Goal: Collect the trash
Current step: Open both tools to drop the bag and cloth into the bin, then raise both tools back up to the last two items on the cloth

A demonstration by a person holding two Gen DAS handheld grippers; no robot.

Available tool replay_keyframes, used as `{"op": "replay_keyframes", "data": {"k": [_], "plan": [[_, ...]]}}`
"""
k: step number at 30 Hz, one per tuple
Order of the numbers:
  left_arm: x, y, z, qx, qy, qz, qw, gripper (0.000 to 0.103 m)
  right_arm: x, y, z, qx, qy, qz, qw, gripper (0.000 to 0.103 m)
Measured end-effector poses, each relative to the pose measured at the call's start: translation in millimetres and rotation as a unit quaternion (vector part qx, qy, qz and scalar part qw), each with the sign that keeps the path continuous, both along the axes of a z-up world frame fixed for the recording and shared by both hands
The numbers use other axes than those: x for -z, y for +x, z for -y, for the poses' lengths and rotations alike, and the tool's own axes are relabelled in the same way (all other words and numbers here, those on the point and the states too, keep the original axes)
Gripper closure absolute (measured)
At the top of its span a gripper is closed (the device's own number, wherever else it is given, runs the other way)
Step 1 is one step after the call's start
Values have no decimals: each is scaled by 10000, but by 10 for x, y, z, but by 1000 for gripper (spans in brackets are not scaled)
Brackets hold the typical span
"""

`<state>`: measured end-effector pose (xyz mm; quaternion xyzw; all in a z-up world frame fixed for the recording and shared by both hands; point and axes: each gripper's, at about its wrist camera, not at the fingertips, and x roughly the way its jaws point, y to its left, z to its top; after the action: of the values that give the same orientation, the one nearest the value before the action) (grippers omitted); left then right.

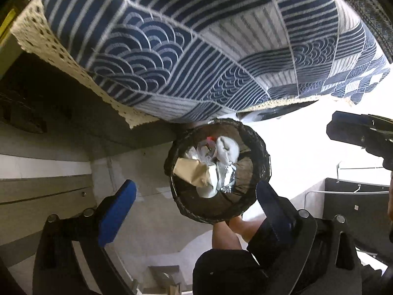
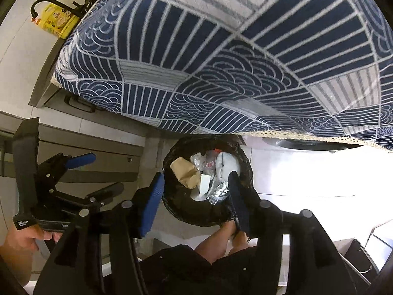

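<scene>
A round bin with a black liner [image 1: 255, 147] stands on the floor below the table edge. It holds crumpled brown paper [image 1: 194, 174], white tissue [image 1: 229, 148] and silver foil [image 1: 227, 182]. It also shows in the right wrist view [image 2: 176, 204], with the brown paper [image 2: 186, 172] and foil [image 2: 217, 191]. My left gripper [image 1: 194, 204] is open and empty, above the bin's near rim. My right gripper [image 2: 196, 196] is open and empty, straddling the bin's opening from above. The left gripper also shows at the left of the right wrist view [image 2: 98, 172].
A table with a blue-and-white patterned cloth [image 1: 196, 49] overhangs the bin. The person's bare legs [image 1: 226, 233] stand just beside the bin. Grey cabinet drawers [image 2: 86, 152] are to the left. A yellow box [image 2: 57, 23] sits by the table's far corner. A dark box [image 1: 356, 204] stands at right.
</scene>
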<state>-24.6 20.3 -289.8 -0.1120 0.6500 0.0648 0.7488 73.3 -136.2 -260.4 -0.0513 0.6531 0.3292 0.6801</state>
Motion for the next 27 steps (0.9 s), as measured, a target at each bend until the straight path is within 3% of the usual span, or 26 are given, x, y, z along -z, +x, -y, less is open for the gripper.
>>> {"op": "replay_keyframes", "data": {"k": [5,10,16,27], "plan": [[-245,-2,-26,6,-41,263,9996,8,-234,-35,22,105,154,180,9997,34],[-658,-21,-75,-133,-300,734,9968,7,-701,-123,59,229,539,525,9969,22],[-1253,-7,-135,-78,-108,1347,9908,7,-1196,-126,135,364,939,1114,9887,6],[-1906,53,-215,212,80,2011,9793,7,-1865,-178,87,393,1234,2031,9706,5]]}}
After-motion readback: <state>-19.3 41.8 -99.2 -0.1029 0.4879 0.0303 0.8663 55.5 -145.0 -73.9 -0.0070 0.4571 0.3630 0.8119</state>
